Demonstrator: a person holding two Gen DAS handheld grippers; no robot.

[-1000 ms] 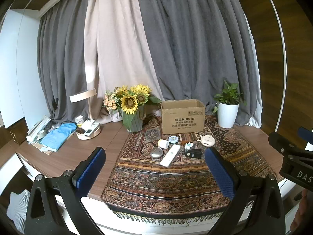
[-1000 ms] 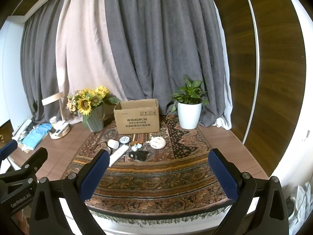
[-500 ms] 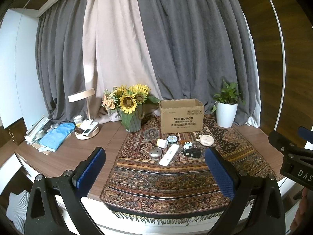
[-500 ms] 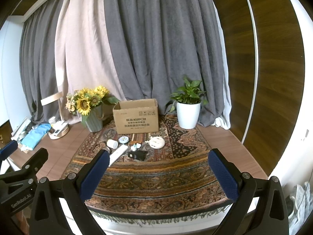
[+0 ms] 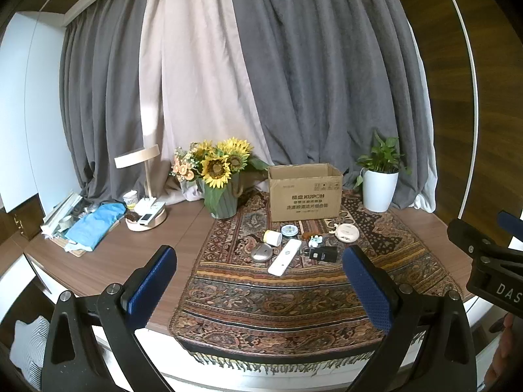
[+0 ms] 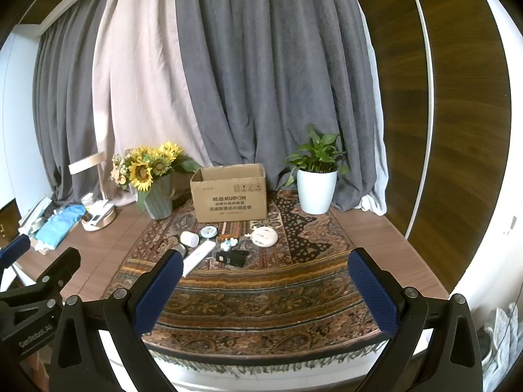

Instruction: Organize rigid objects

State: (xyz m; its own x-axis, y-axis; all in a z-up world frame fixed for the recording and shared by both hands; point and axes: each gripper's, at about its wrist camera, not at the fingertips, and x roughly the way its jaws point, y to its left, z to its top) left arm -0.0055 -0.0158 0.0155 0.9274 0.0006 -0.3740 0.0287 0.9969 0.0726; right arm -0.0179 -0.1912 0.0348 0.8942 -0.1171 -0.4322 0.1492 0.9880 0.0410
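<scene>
Both grippers, left gripper (image 5: 260,285) and right gripper (image 6: 263,289), hang wide apart and empty at bottom frame; small objects (image 5: 284,256) cluster mid-frame before the cardboard box (image 5: 305,192) (nothing packed yet, seemingly). Next: reach forward.

- The inside of the cardboard box (image 5: 305,192) is hidden by its front wall in both views.
- In the right wrist view a blue fingertip pad (image 6: 160,289) covers the near end of the white remote (image 6: 198,256) and most of a grey rounded object (image 6: 179,247).
- The small blue-white pieces (image 5: 315,240) beside the black device (image 5: 323,254) are too small to identify.
</scene>
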